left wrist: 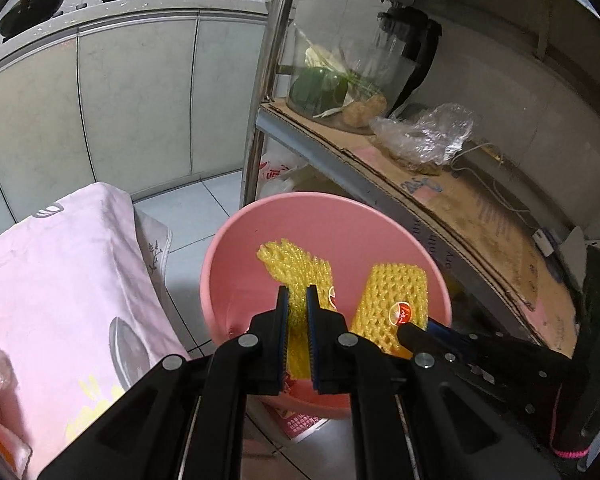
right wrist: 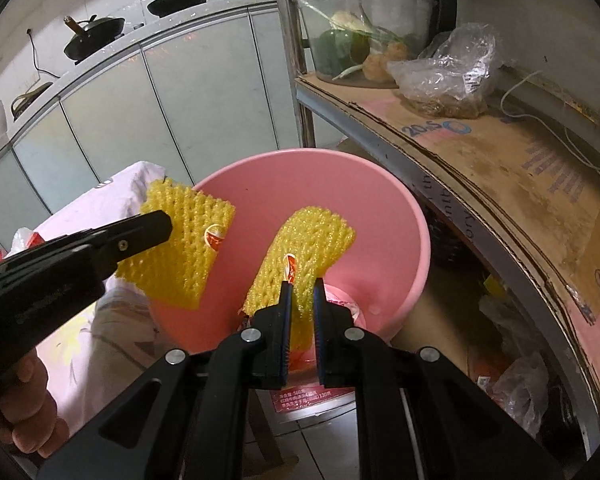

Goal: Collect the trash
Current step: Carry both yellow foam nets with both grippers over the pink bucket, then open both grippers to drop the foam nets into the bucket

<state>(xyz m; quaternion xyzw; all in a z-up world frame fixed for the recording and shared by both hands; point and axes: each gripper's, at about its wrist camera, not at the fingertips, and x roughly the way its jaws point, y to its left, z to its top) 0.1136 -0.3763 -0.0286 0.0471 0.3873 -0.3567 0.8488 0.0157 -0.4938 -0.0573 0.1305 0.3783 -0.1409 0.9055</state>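
A pink bucket (left wrist: pixel 320 202) (right wrist: pixel 384 188) stands on the floor beside a shelf. My left gripper (left wrist: pixel 297 292) is shut on a yellow foam fruit net (left wrist: pixel 296 268), which hangs over the bucket's mouth. My right gripper (right wrist: pixel 302 286) is shut on a second yellow foam net (right wrist: pixel 312 236) with a red sticker, also over the bucket. Each view shows the other gripper side-on: the right gripper (left wrist: pixel 405 326) with its net (left wrist: pixel 392 300), and the left gripper (right wrist: pixel 167 222) with its net (right wrist: pixel 184 252) near the bucket's left rim. Red and clear wrappers (right wrist: pixel 342 300) lie at the bucket's bottom.
A metal shelf lined with cardboard (right wrist: pixel 500 160) runs along the right, bearing a clear bowl of vegetables (right wrist: pixel 340 48) and a crumpled plastic bag (right wrist: pixel 452 72). A surface covered with pink cloth (left wrist: pixel 60 264) stands left of the bucket. Grey cabinets (left wrist: pixel 132 100) are behind. A person's hand (right wrist: pixel 28 412) grips the left tool.
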